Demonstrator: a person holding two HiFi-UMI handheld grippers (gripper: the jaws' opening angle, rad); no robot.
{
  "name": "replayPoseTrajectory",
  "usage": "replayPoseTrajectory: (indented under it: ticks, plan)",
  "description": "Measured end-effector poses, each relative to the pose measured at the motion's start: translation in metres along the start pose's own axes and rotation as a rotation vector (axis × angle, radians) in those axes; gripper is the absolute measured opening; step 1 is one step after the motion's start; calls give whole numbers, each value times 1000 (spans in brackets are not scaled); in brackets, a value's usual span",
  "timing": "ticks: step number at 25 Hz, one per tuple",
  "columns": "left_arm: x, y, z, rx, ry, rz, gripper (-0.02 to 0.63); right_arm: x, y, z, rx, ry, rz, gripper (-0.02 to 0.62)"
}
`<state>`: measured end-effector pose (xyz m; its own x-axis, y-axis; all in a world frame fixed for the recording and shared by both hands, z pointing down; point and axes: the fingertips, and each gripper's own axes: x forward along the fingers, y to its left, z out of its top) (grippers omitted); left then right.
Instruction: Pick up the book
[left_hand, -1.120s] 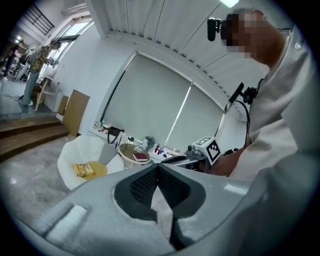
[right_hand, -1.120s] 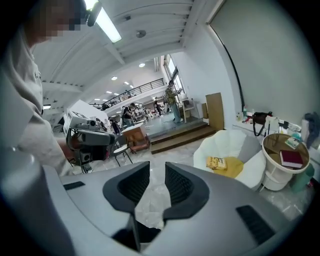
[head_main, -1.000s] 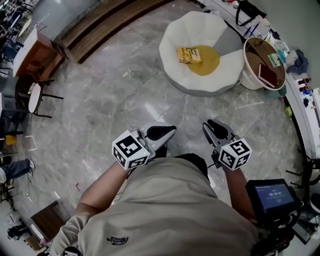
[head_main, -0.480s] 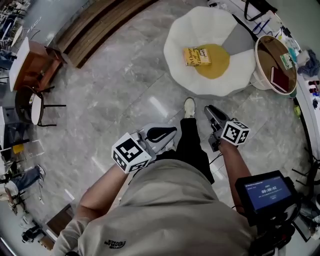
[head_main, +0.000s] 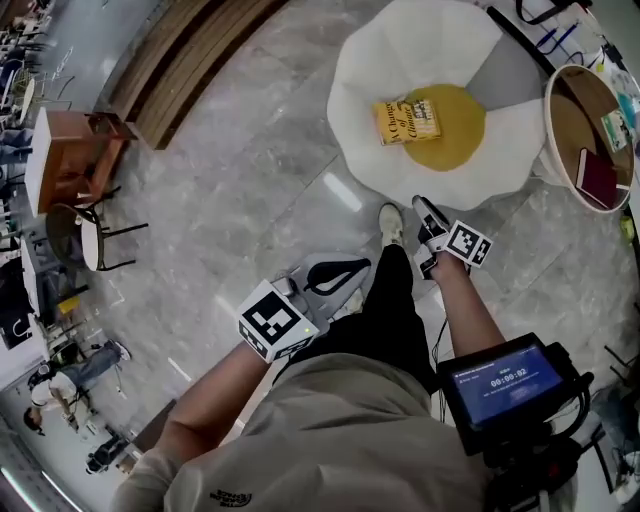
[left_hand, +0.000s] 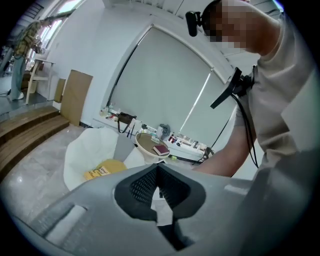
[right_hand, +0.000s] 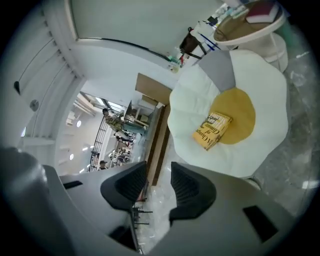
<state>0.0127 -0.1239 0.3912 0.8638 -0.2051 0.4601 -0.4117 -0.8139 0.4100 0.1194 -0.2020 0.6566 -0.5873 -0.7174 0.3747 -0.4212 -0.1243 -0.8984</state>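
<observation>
Now: 1 bk on egg cushion

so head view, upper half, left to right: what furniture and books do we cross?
wooden desk → yellow book → dark red book

A: What moved toward the seat?
B: The left gripper came nearer it. The right gripper rolled, drew just beside its rim, and its jaws were opening, empty.
</observation>
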Motion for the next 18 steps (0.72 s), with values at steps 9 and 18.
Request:
replayPoseTrajectory:
  ticks: [9, 18]
  plan:
    - [101, 102, 7, -23, 33, -35, 6, 129, -129, 41, 218, -29, -39, 160]
    - [168, 188, -20, -54, 58, -40, 6, 220, -243, 52, 360, -38, -48, 206]
